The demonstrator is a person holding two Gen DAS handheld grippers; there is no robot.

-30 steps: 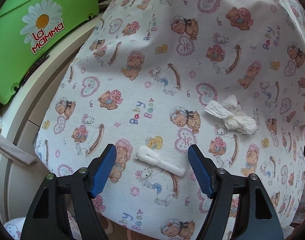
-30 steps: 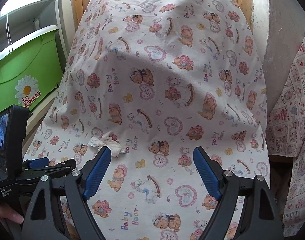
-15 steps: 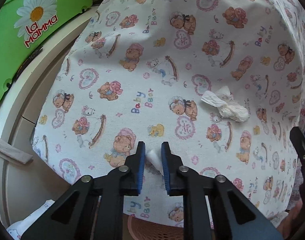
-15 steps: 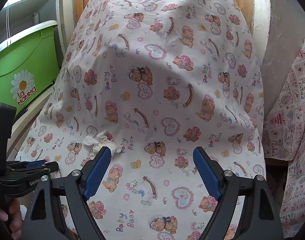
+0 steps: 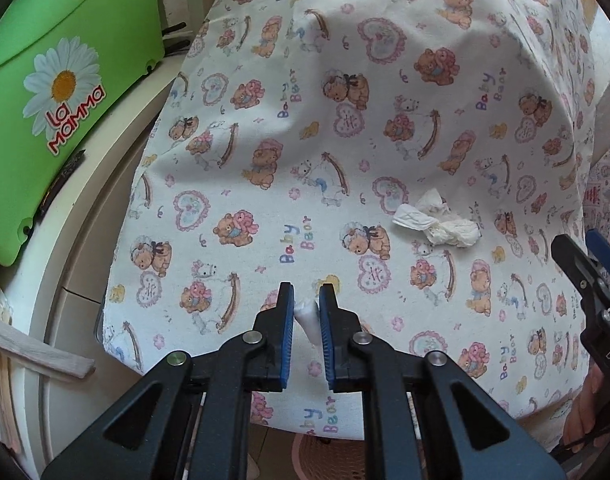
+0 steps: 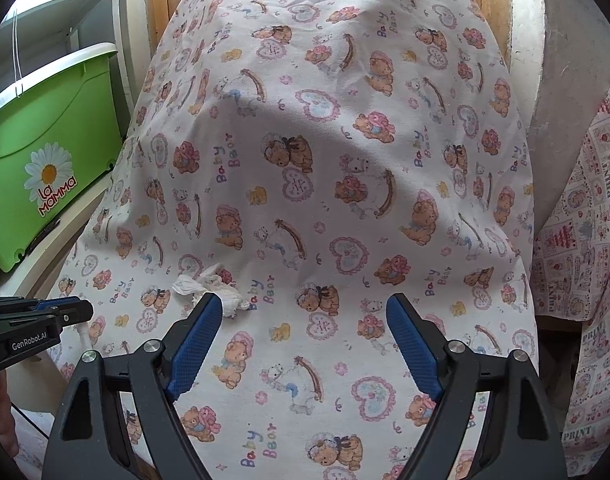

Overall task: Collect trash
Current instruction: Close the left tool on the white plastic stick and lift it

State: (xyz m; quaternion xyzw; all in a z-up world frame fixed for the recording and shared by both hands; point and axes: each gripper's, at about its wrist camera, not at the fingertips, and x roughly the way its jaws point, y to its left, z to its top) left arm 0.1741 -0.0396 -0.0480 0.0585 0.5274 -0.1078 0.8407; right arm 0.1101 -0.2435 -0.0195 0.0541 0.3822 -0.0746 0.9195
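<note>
Two trash bits: white plastic piece [image 5: 307, 317] pinched in left gripper [image 5: 306, 300] (jaws just closed), crumpled tissue [image 5: 437, 222] near cloth [image 5: 385, 80] front edge; right gripper [image 6: 305, 312] spread, empty.

This is looking like a home. A soft white cloth with little teddy bears, hearts and the words "Baby Bear" [image 6: 345, 208] is covering the table. A bright green plastic tub with a daisy and "La Mamma" on it [image 5: 61, 92] is sitting on a cream cupboard [image 5: 89, 240] at the side. Another printed cloth [image 6: 589, 248] is hanging nearby, by a rough grey wall [image 6: 569, 60].
</note>
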